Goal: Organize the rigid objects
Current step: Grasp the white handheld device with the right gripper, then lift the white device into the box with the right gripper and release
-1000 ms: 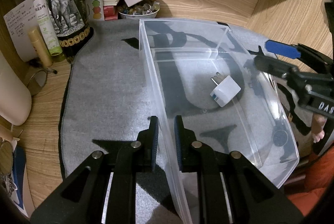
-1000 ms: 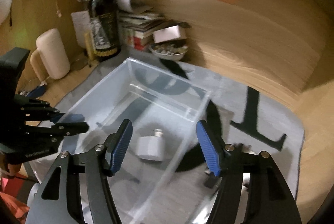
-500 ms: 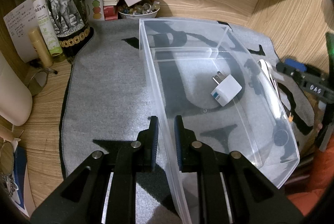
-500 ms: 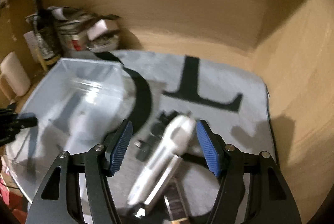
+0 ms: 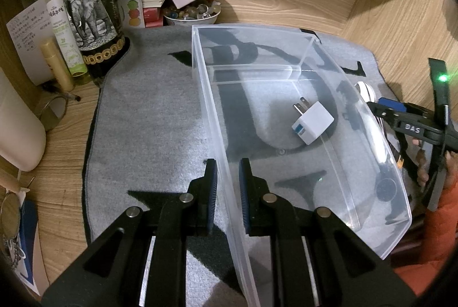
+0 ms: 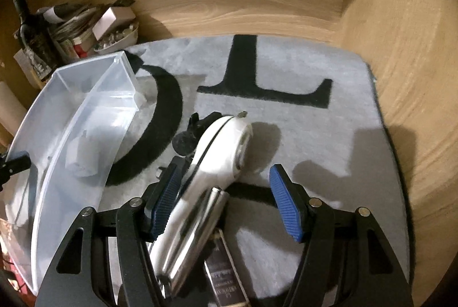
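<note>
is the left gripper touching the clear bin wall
Cannot tell. In the left wrist view the left gripper straddles the clear bin wall, fingers close on each side, but thin slivers of mat seem to show between pads and plastic, so contact isn't plain.

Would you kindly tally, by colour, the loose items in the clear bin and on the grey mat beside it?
White: 2, the charger plug in the clear bin and the white-headed tool-like gadget on the grey mat.
Black: 1, a small clip-like piece, partly hidden.
Total: 3.
</note>
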`<action>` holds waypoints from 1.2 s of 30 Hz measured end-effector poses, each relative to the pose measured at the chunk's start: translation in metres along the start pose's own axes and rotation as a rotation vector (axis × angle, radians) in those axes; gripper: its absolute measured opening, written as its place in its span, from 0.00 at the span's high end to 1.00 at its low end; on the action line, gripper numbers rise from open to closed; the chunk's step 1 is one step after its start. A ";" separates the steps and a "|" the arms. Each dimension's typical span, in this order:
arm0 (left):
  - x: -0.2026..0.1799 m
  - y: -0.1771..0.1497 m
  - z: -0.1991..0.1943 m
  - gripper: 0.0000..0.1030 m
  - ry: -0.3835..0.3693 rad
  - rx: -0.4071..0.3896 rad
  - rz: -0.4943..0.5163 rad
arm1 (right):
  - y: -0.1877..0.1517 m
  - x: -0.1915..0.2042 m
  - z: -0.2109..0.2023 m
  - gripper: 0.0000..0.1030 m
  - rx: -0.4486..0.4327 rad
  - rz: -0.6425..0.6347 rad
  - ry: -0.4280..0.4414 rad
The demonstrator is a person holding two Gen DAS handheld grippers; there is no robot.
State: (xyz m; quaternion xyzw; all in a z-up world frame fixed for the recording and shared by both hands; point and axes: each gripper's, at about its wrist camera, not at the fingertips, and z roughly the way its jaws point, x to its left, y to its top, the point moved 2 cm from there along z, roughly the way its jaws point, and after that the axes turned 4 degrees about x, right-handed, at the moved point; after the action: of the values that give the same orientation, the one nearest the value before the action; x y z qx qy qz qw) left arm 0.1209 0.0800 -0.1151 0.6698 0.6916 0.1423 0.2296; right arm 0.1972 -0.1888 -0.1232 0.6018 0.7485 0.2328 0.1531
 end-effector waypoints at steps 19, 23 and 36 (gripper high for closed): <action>0.000 0.000 0.000 0.86 0.005 0.001 0.003 | 0.012 0.013 0.012 0.64 -0.033 -0.026 0.015; -0.001 0.000 0.000 0.86 0.006 0.000 0.005 | 0.016 0.020 -0.007 0.64 -0.097 -0.051 -0.002; -0.002 0.000 0.001 0.86 0.005 0.000 0.004 | 0.037 0.048 -0.063 0.65 -0.266 -0.096 0.029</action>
State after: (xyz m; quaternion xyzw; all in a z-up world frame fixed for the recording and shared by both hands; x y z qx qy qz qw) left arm 0.1217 0.0779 -0.1153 0.6709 0.6907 0.1447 0.2277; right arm 0.1851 -0.1461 -0.0482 0.5362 0.7412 0.3308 0.2316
